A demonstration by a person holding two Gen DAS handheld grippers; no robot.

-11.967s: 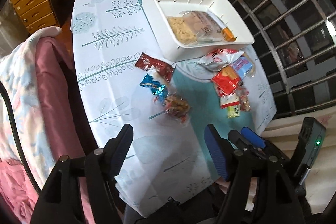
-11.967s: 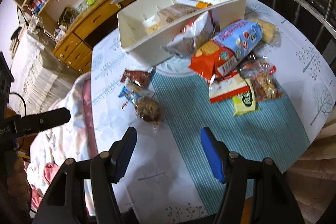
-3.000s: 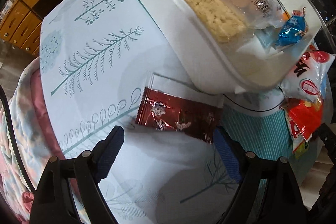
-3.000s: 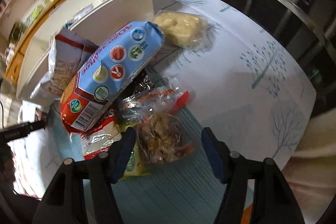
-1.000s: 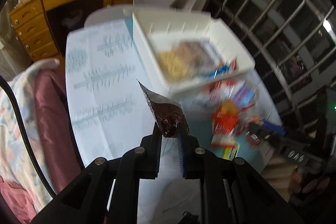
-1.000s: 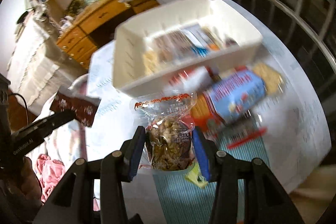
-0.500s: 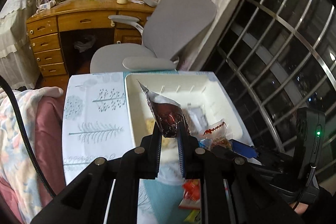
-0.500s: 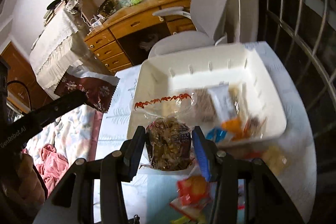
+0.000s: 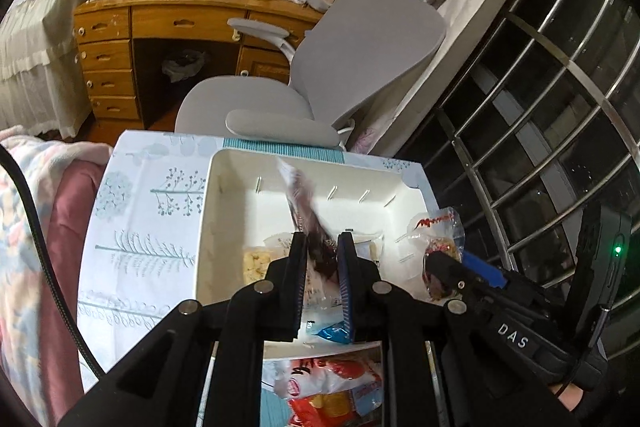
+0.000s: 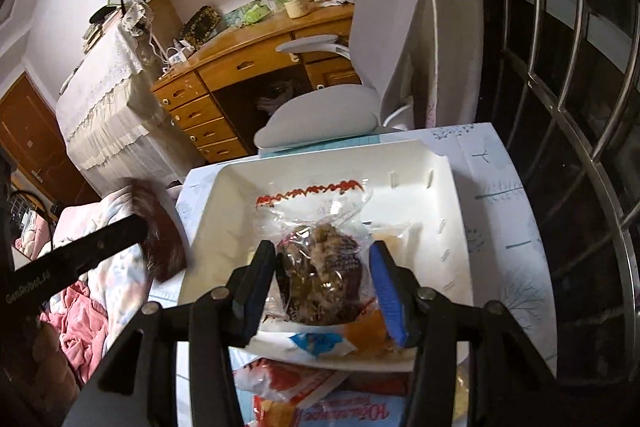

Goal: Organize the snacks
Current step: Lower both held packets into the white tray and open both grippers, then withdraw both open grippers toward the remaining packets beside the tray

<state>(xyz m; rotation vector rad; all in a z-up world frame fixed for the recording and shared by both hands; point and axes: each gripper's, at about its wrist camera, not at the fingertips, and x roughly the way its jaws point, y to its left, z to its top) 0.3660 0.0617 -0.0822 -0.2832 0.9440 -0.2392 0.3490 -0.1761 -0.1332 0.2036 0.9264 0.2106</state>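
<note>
Both packets were carried over the white bin (image 9: pixel 224 211): dark wrapper (image 9: pixel 308 227) clamped by left gripper (image 9: pixel 323 259), clear nut pack (image 10: pixel 320 267) by right gripper (image 10: pixel 322 279)

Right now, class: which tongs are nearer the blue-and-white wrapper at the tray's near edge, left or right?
Neither clearly. The left tongs and right tongs both hang above the white tray, each with the blue-and-white wrapper just beneath its tips.

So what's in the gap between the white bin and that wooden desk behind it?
A grey office chair: its seat and armrest sit right behind the white bin, with the wooden desk beyond. Both wrist views show it.
</note>
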